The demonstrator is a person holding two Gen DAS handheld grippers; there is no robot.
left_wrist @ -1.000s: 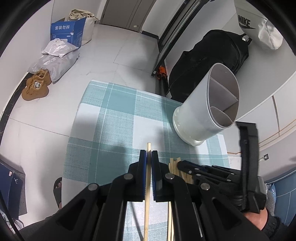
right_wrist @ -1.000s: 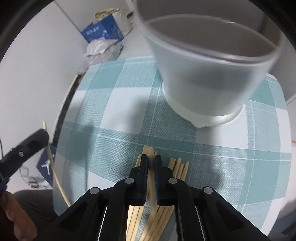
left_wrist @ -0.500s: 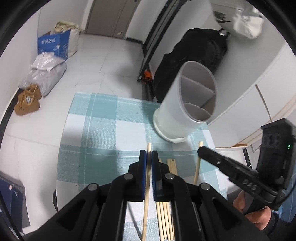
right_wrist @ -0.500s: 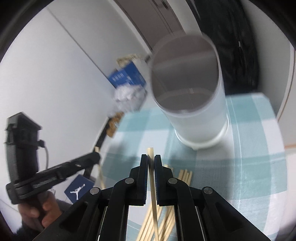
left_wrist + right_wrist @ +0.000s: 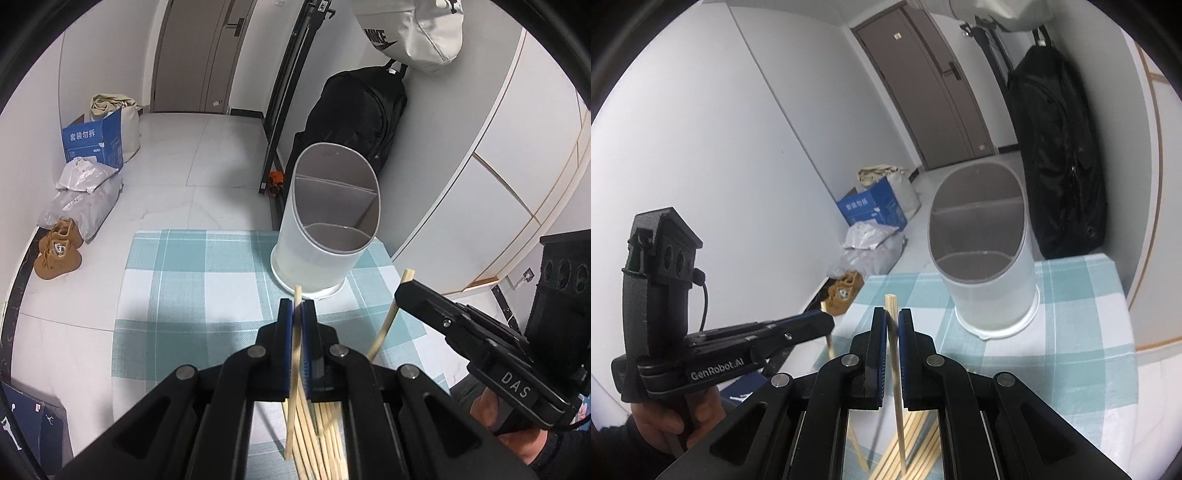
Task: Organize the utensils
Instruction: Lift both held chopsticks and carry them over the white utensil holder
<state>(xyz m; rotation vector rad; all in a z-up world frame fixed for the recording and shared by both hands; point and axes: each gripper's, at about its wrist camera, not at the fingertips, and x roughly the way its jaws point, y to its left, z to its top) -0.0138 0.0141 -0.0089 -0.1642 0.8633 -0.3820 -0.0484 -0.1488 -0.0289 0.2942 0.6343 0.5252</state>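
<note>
My left gripper (image 5: pixel 297 308) is shut on a wooden chopstick (image 5: pixel 293 369) and holds it above the table; it also shows in the right wrist view (image 5: pixel 827 325). My right gripper (image 5: pixel 893 317) is shut on another chopstick (image 5: pixel 897 376) and shows at the right of the left wrist view (image 5: pixel 402 291). Several more chopsticks (image 5: pixel 321 435) lie in a pile on the teal checked cloth (image 5: pixel 192 295). A white oval utensil holder (image 5: pixel 328 221) with inner dividers stands upright at the far side; it also shows in the right wrist view (image 5: pixel 990 266).
Beyond the table a black backpack (image 5: pixel 354 118) leans on the wall. A blue box (image 5: pixel 94 140), plastic bags (image 5: pixel 81 195) and brown shoes (image 5: pixel 59 251) lie on the floor at left. A white Nike bag (image 5: pixel 410 29) hangs above.
Both grippers have risen and tilted up from the chopstick pile, each with one chopstick. The holder now sits farther ahead, its open top in view.
</note>
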